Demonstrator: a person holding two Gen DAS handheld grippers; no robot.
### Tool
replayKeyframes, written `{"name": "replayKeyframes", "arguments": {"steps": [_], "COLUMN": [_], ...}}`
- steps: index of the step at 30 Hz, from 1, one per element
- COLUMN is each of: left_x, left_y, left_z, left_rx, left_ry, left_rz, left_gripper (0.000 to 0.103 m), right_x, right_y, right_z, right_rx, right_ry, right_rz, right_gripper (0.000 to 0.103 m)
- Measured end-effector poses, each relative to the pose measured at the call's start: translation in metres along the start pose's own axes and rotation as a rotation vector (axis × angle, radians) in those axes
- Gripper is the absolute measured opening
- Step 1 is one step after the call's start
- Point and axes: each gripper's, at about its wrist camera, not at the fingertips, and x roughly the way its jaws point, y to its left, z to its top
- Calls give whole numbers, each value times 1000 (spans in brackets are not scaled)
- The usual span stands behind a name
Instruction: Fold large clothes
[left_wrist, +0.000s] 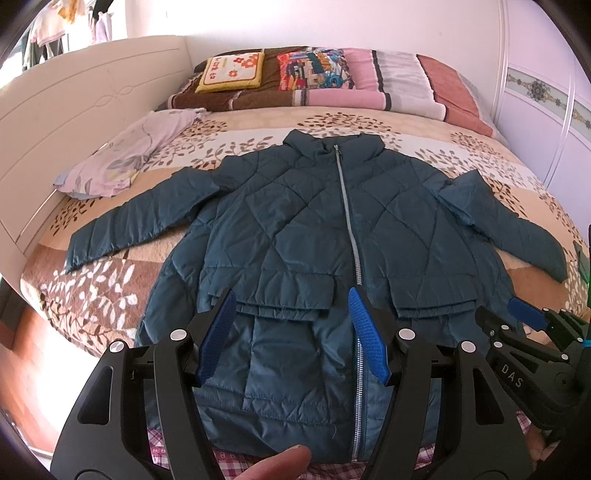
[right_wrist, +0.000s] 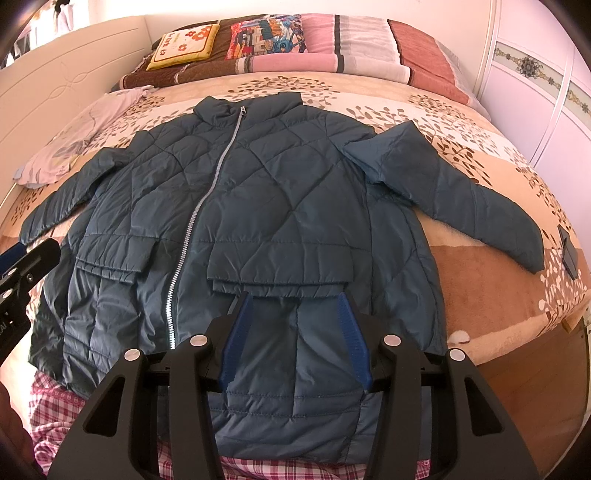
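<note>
A dark teal quilted jacket (left_wrist: 295, 236) lies flat and zipped on the bed, collar toward the pillows, both sleeves spread out to the sides. It also fills the right wrist view (right_wrist: 280, 206). My left gripper (left_wrist: 291, 306) is open and empty, hovering over the jacket's lower left front beside the zipper (left_wrist: 352, 236). My right gripper (right_wrist: 295, 299) is open and empty above the lower right front near the pocket flap. The right gripper also shows at the right edge of the left wrist view (left_wrist: 524, 317).
The bed has a leaf-patterned blanket (left_wrist: 424, 147). A folded lilac cloth (left_wrist: 133, 151) lies at the left by the white headboard (left_wrist: 66, 118). Pillows and folded blankets (left_wrist: 332, 77) are stacked at the far end. A pink plaid cloth (right_wrist: 92, 410) hangs at the near edge.
</note>
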Motion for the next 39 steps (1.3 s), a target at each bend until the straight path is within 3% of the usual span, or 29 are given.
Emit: {"name": "replayKeyframes", "arguments": {"steps": [33,39], "left_x": [6,9], "left_y": [-4,-6], "left_z": [-5,-4], "left_rx": [6,10], "left_ry": [34,58], "left_rz": [3,2], "left_gripper": [64,69], "right_x": [4,10], "right_y": [-3,-17], "right_z": [-1,-3], "right_rx": [10,90], "right_ry": [12,26], "right_rz": [9,27], "right_gripper": [49,54]}}
